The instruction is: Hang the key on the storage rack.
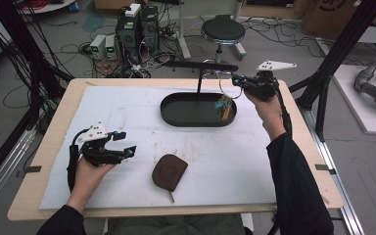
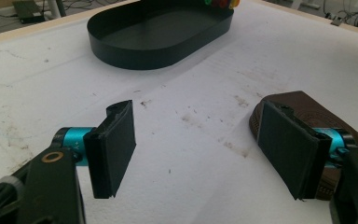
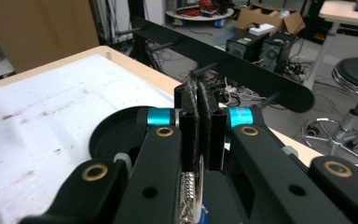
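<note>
1. Black pads of the right gripper [image 1: 236,81] are pressed together on the metal ring of a bunch of keys [image 1: 224,105]; the ring shows between the jaws in the right gripper view [image 3: 196,184].
2. Hanging from that grip, the keys with teal and orange tags dangle just below the jaws, over the right end of the black oval tray [image 1: 176,117].
3. Just beyond the right gripper stands the black key rack [image 3: 242,70], its bar level above the tray's far edge.
4. Wide apart and holding nothing, the left gripper [image 1: 122,144] has its jaws low over the white mat [image 1: 127,105].
5. A brown leather key pouch [image 1: 169,171] lies on the mat just beside the left gripper's right jaw, well apart from the keys.
</note>
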Tool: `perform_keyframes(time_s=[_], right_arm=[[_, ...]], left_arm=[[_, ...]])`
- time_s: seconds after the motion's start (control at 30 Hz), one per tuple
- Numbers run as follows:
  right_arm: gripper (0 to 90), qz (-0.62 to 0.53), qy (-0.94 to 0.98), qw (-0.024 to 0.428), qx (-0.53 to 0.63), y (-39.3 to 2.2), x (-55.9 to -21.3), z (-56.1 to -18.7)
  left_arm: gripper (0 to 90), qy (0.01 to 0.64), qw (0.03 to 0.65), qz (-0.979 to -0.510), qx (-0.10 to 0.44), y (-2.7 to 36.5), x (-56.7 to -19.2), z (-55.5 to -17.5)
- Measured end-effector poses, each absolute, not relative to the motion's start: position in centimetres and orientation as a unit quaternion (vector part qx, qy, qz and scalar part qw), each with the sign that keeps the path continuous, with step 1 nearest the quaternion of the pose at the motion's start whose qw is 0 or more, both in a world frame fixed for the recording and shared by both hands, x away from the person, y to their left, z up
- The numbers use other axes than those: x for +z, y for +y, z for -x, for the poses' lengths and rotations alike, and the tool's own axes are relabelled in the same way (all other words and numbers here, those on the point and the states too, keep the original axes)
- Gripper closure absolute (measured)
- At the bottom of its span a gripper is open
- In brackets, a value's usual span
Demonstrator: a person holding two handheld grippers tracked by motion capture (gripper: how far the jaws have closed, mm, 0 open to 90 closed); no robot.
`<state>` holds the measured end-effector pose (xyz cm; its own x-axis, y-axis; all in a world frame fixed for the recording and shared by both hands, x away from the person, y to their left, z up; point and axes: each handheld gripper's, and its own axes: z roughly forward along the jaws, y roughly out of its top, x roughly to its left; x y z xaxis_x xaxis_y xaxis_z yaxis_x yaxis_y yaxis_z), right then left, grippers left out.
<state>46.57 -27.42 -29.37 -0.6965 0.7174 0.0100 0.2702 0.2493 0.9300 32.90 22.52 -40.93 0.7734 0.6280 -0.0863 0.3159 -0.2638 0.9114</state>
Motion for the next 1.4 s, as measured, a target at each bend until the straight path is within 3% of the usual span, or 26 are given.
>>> perform_keyframes(time_s=[1.4], right_arm=[[88.0,-0.374,0.728,0.224,0.529,-28.8,-31.9,-50.7]], left_arm=[[27.8,0.311,0.528,-0.776,0.150,23.2,-41.4,-32.6]])
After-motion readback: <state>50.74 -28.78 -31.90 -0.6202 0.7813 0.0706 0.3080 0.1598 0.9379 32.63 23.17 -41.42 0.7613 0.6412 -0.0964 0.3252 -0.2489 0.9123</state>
